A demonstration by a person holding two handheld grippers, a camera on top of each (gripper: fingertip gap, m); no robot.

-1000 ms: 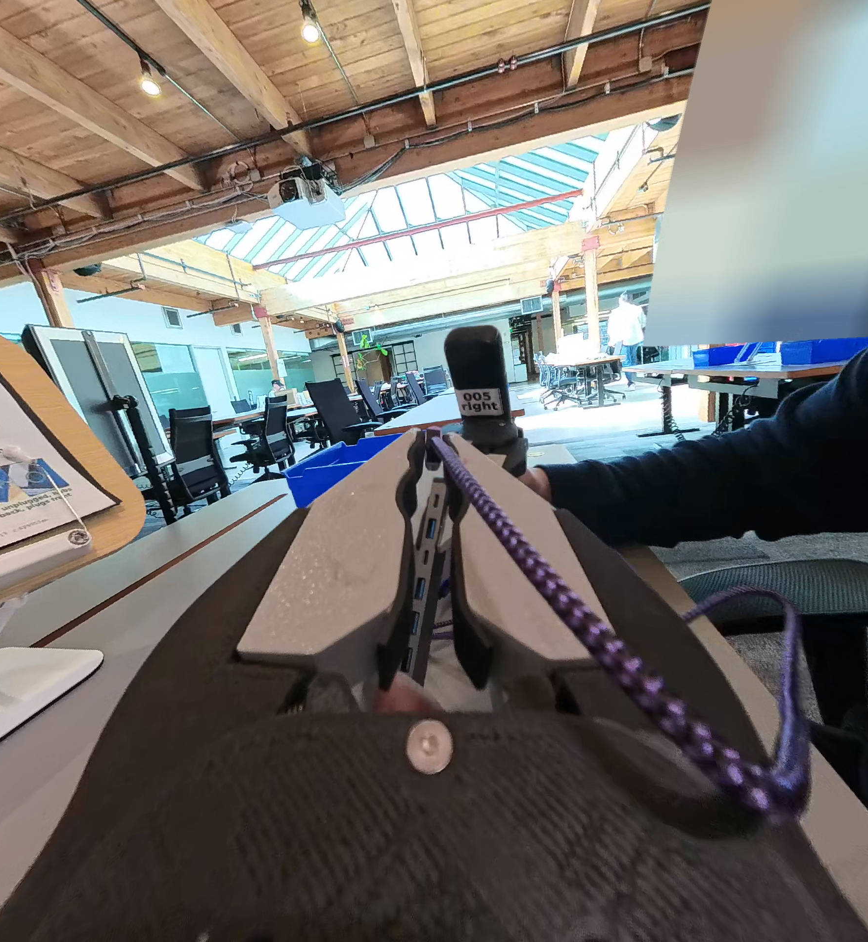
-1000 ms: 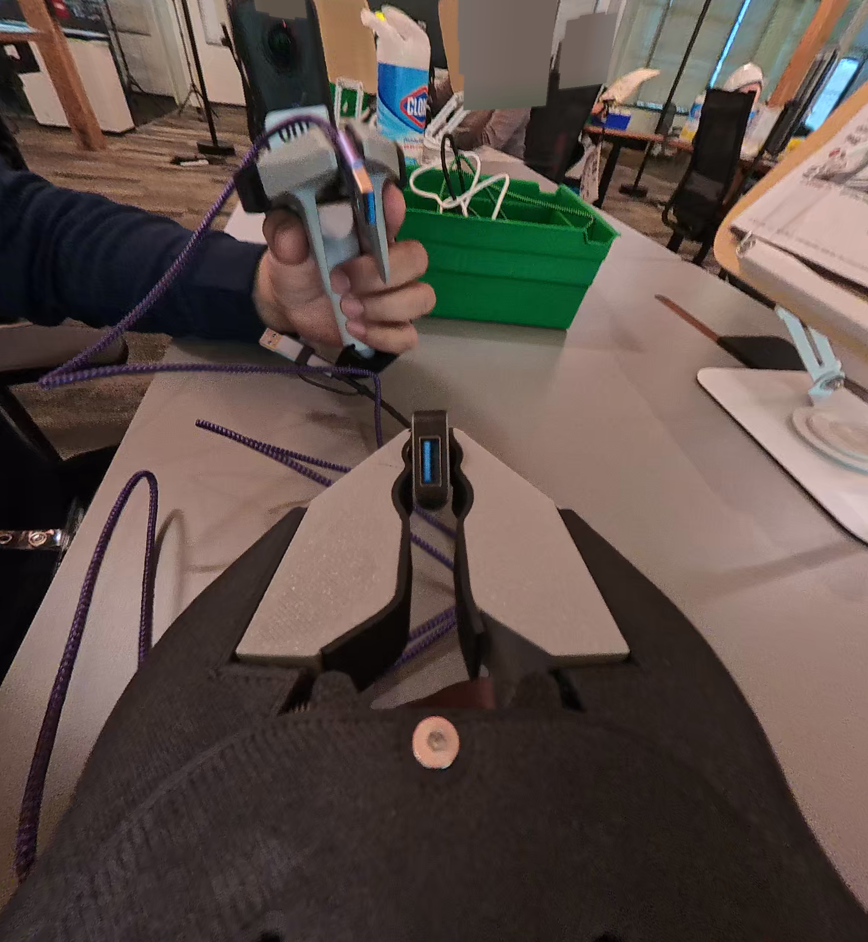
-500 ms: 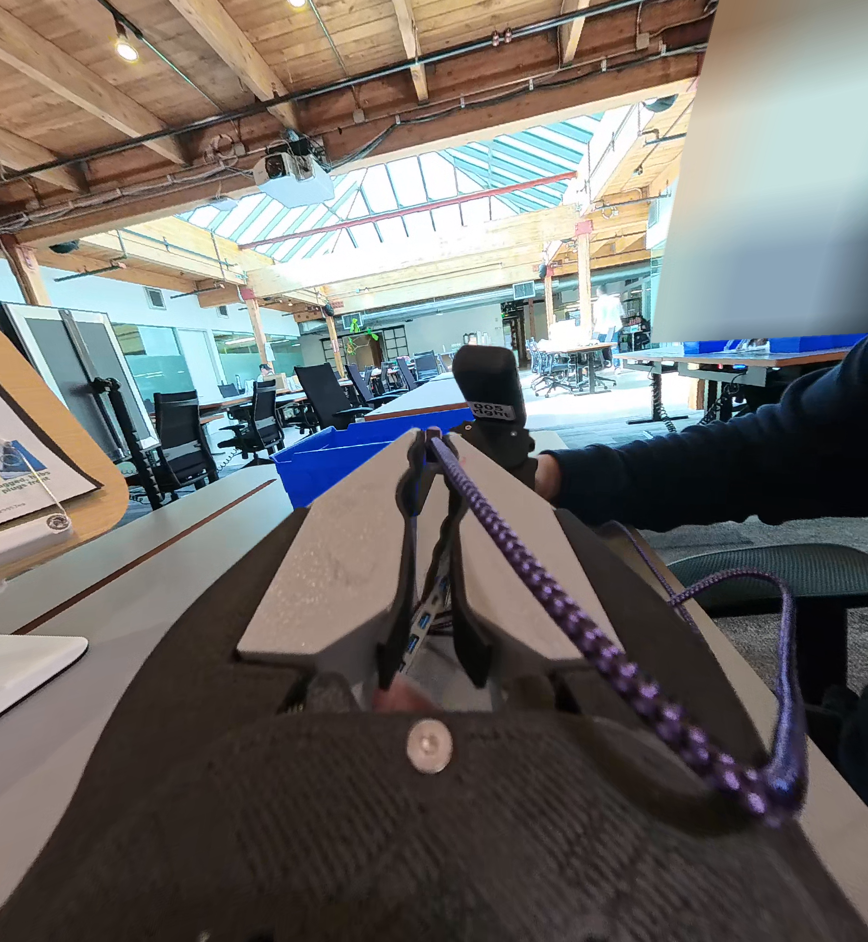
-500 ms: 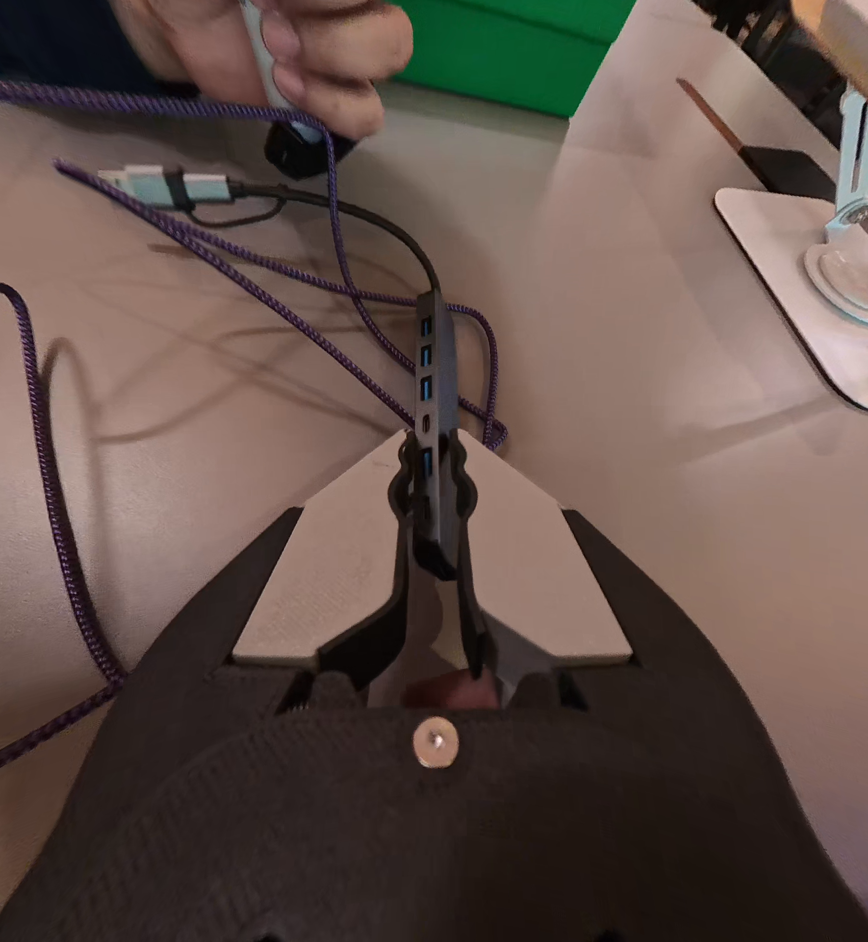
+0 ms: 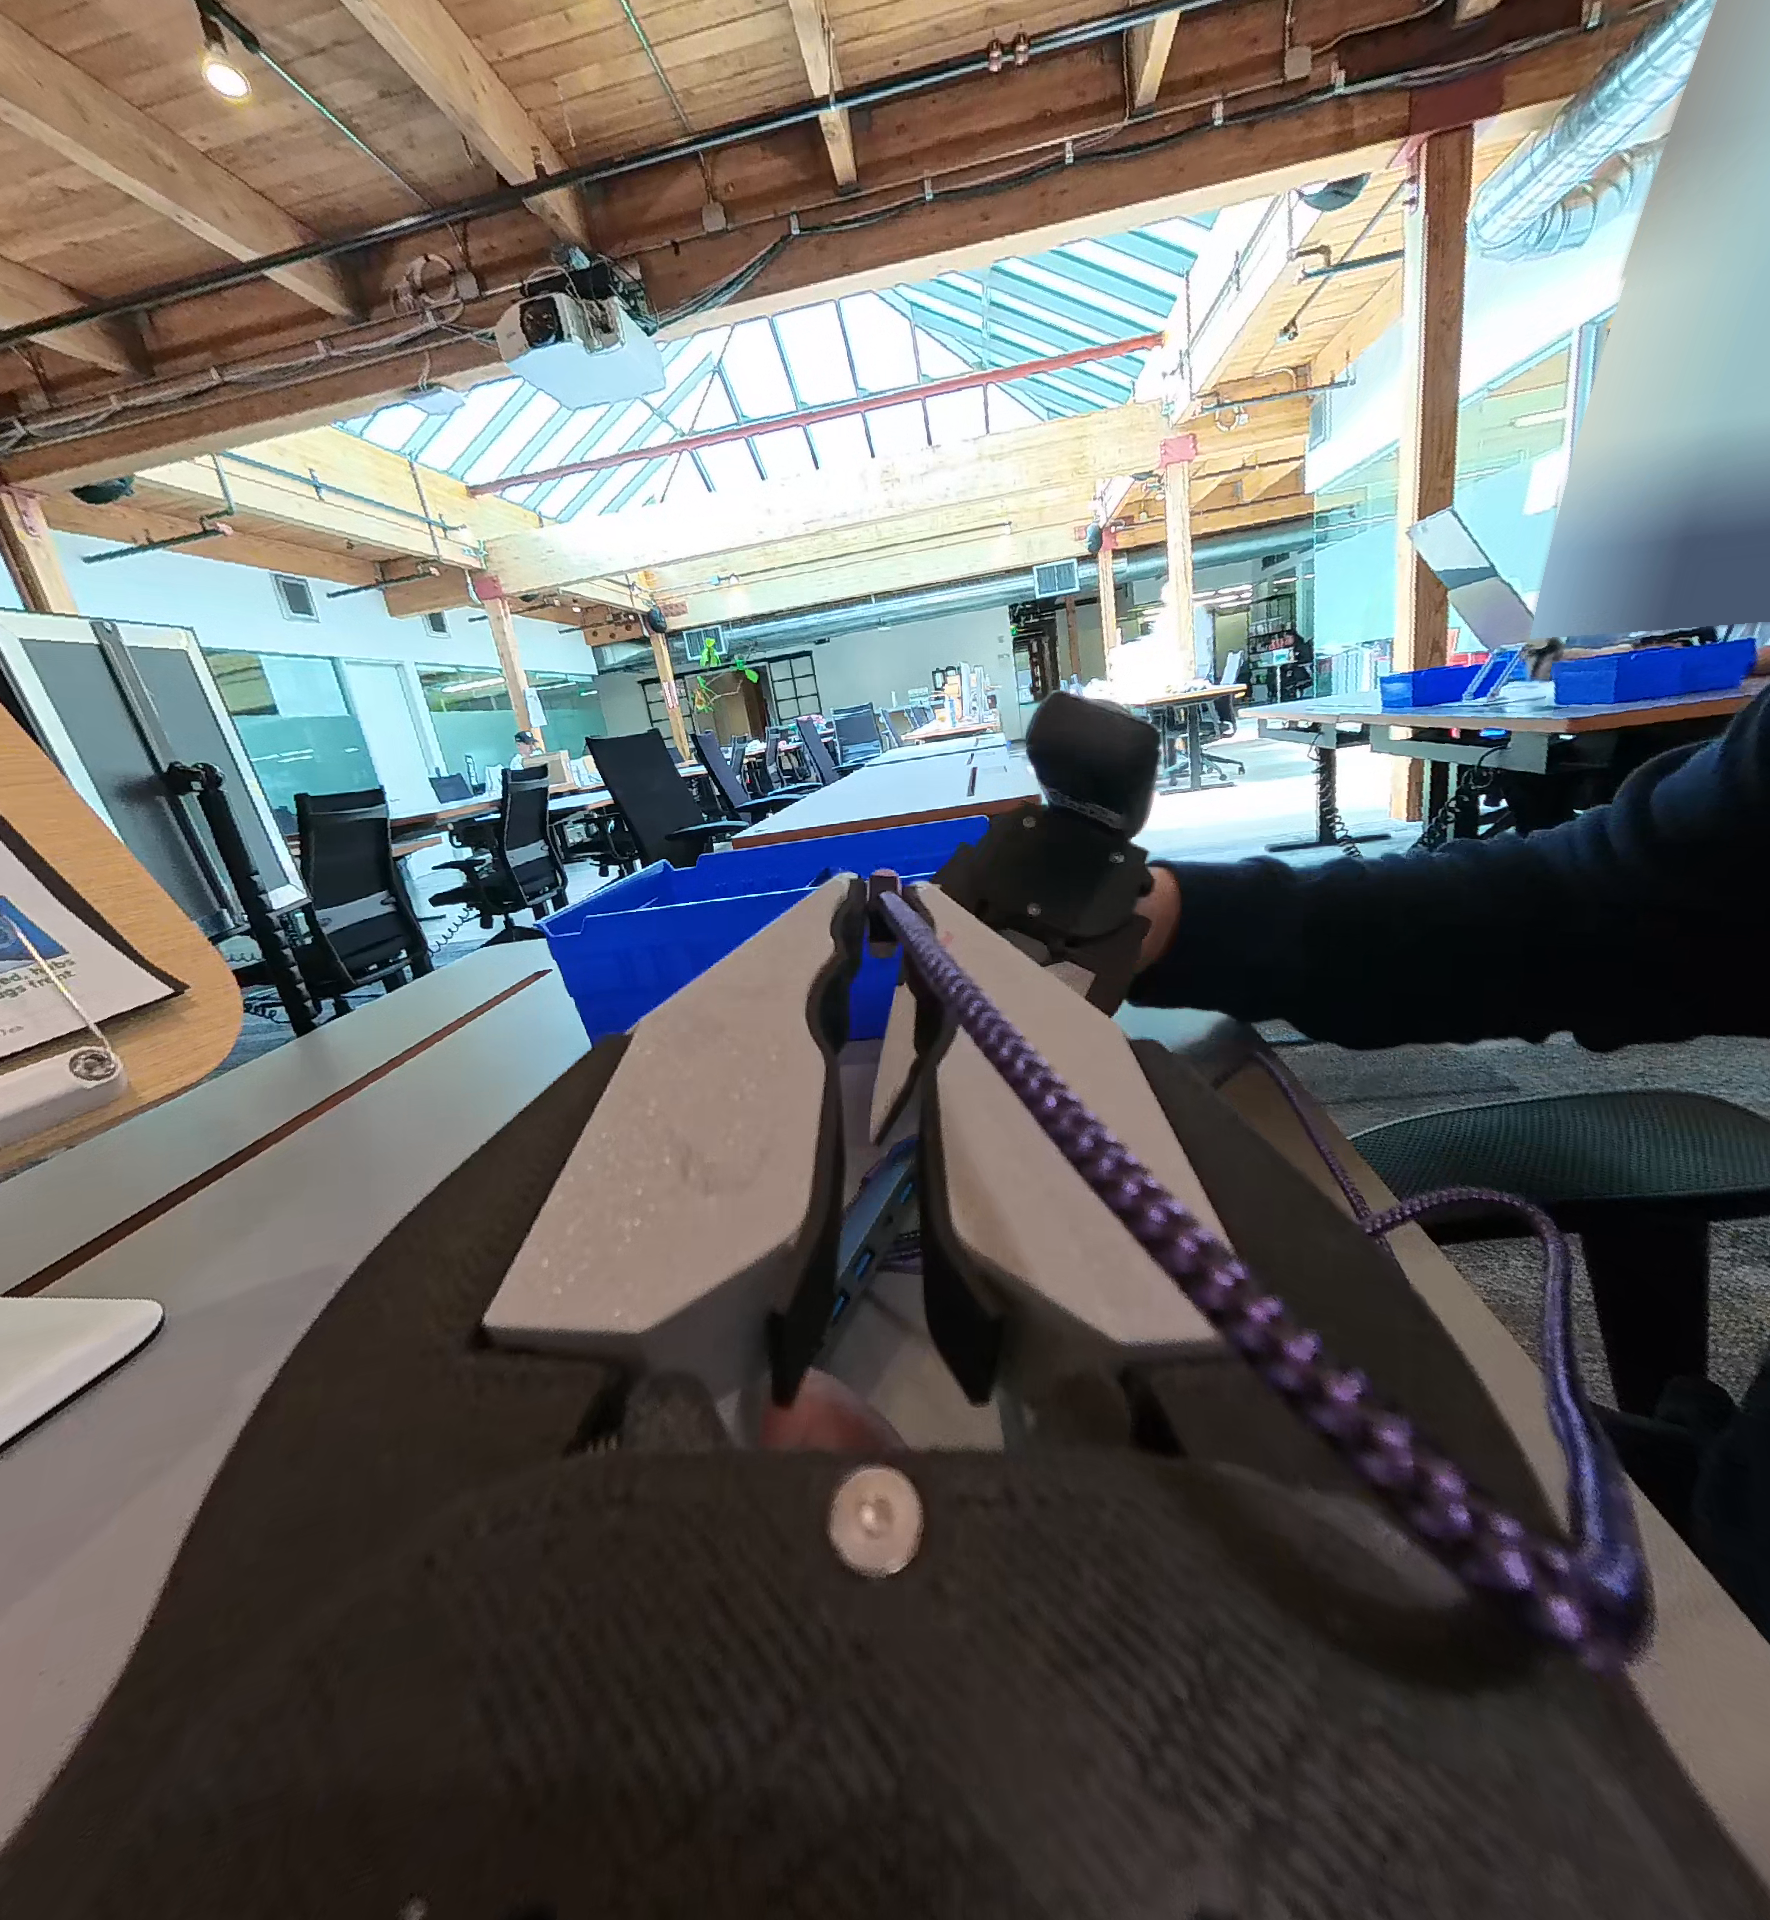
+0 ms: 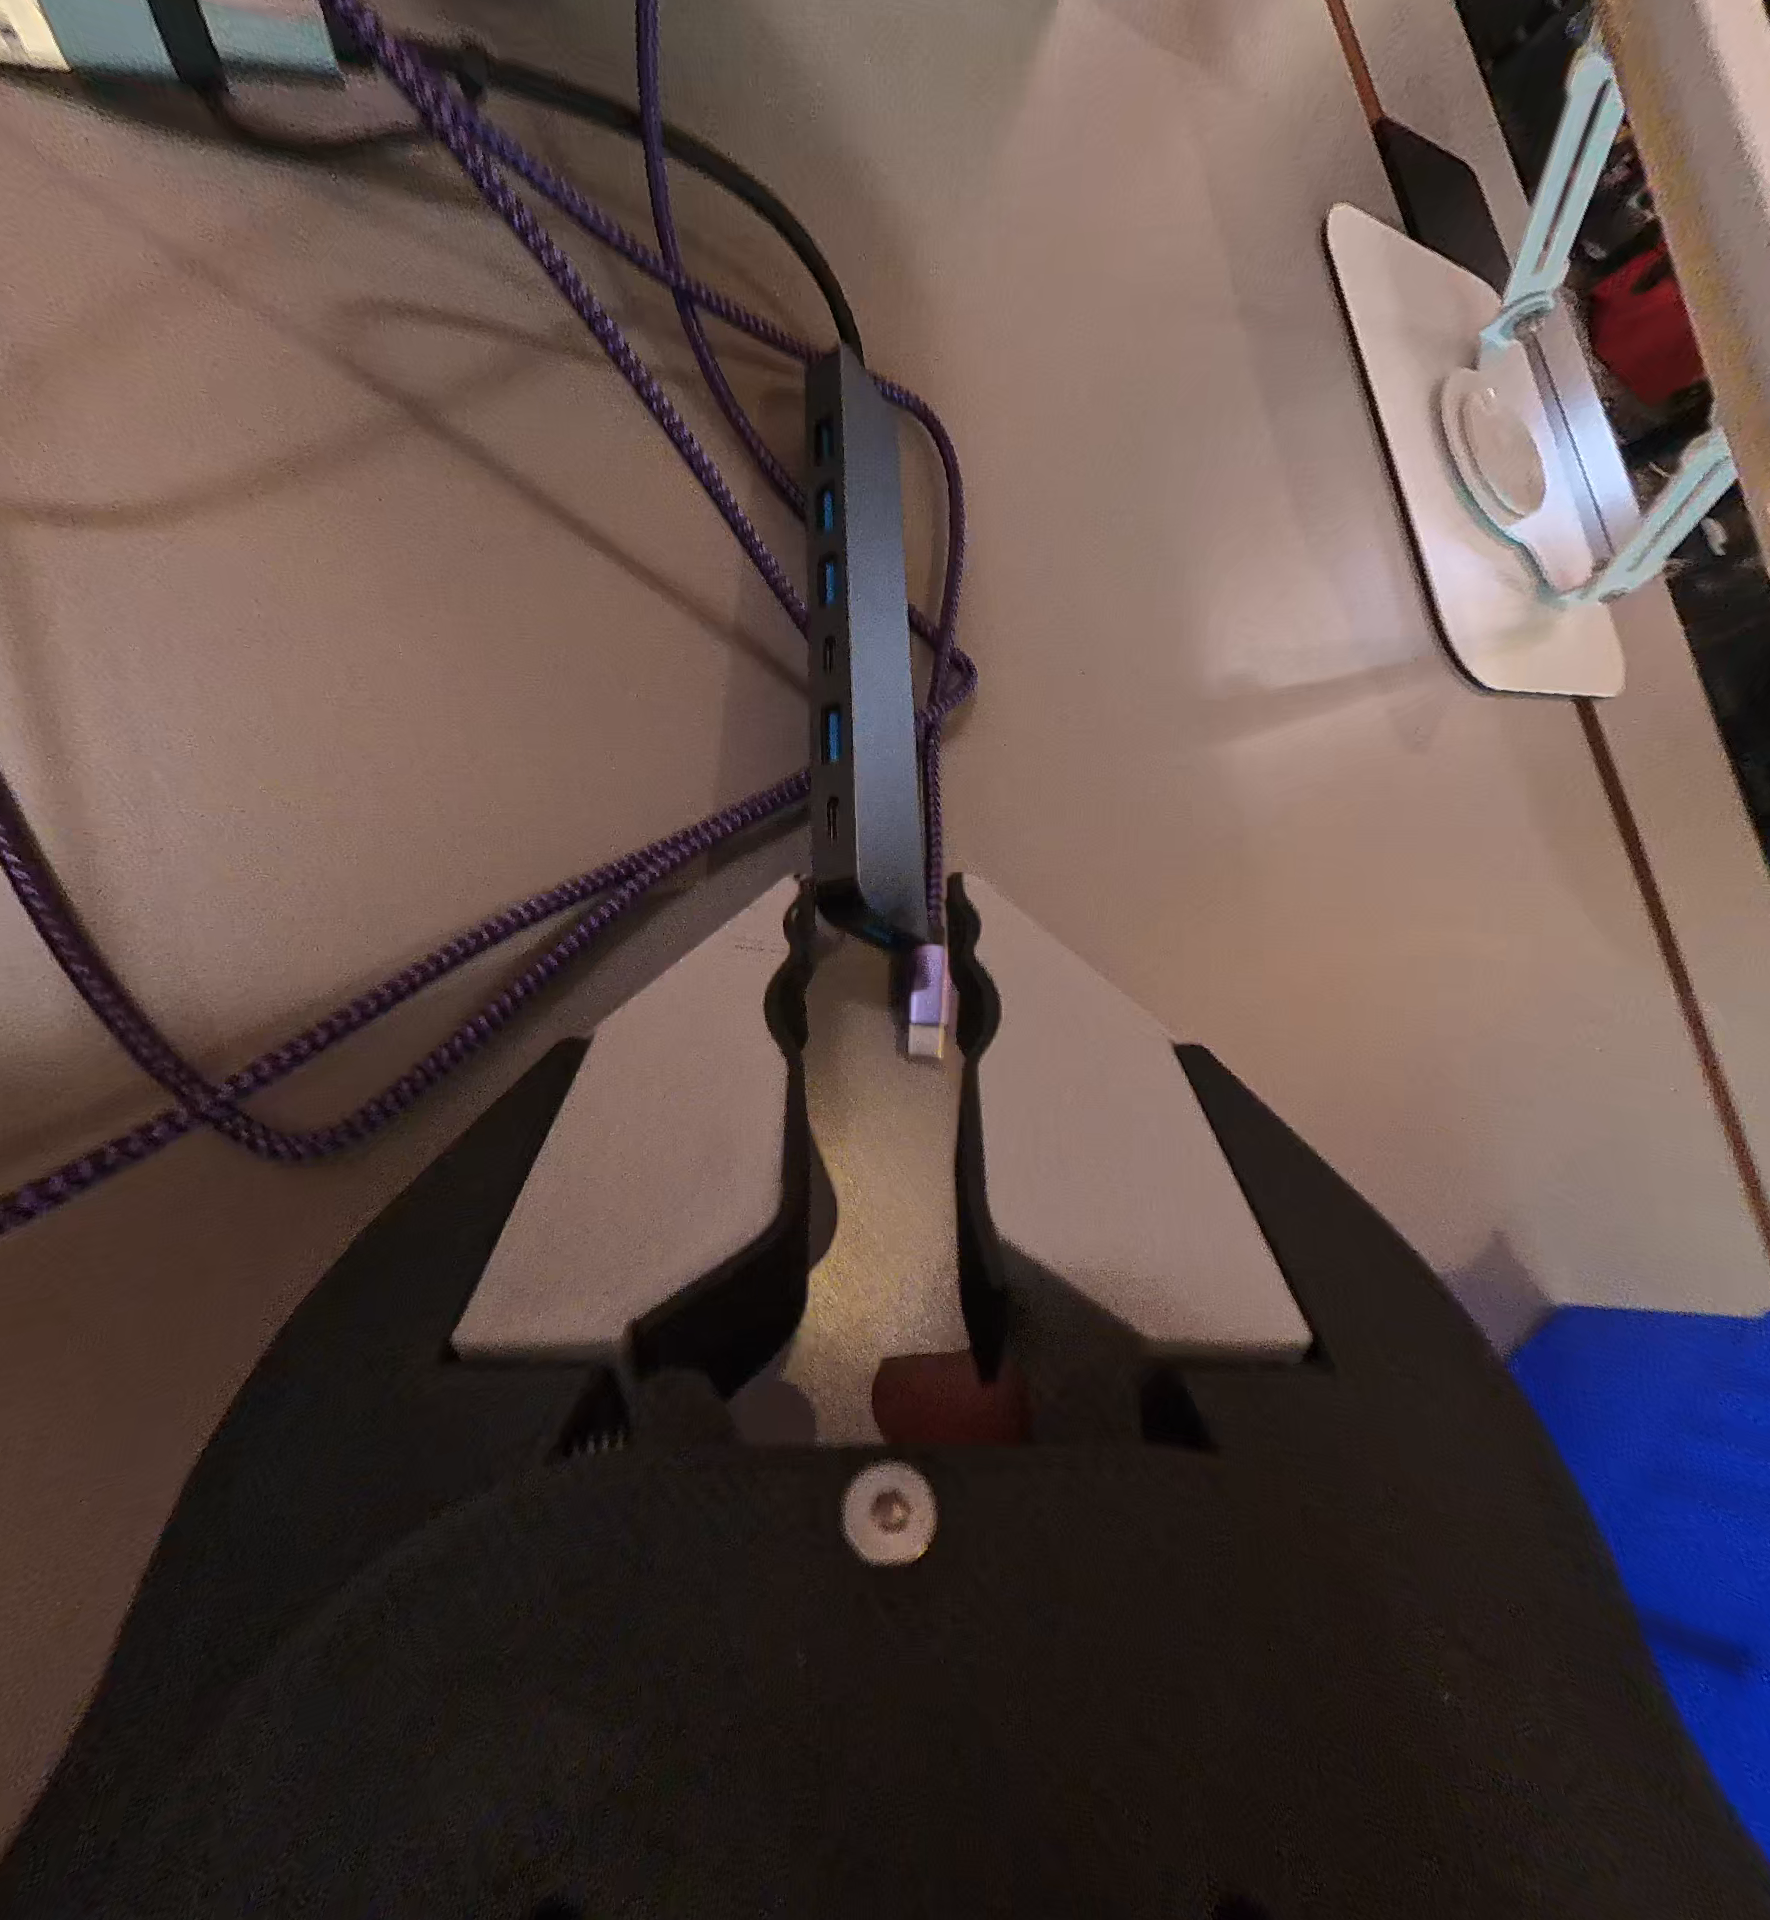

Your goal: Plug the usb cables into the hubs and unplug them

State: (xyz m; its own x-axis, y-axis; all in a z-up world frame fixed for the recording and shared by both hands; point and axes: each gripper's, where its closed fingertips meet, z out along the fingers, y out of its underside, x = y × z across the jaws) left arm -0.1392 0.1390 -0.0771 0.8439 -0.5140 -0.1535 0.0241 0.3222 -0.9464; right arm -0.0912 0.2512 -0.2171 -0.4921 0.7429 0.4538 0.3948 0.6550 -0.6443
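Note:
My left gripper (image 5: 881,902) is shut on the end of a purple braided USB cable (image 5: 1151,1205), which trails back over its right finger and loops off the table's right edge. My right gripper (image 6: 876,899) points down at the table with its jaws apart. The dark grey hub (image 6: 876,623), with blue ports along its left side, lies on the table over purple cable loops (image 6: 507,935); its near end sits between my right fingertips. A purple USB plug (image 6: 928,997) lies loose between the right fingers. The hub also shows under the left fingers (image 5: 865,1242).
A document stand with a white base (image 6: 1463,468) stands to the right of the hub; its board shows in the left wrist view (image 5: 60,935). A blue bin (image 5: 735,935) is behind the left gripper. A silver plug on a black lead (image 6: 154,42) lies farther off. About 20 cm separates my left fingertips from my right. From either gripper's tips it is about 40 cm to the white base (image 6: 1463,468).
My right gripper tipped down to the table with the hub, then opened; the hub now lies on the table. My left gripper kept hold of the purple cable and stayed near.

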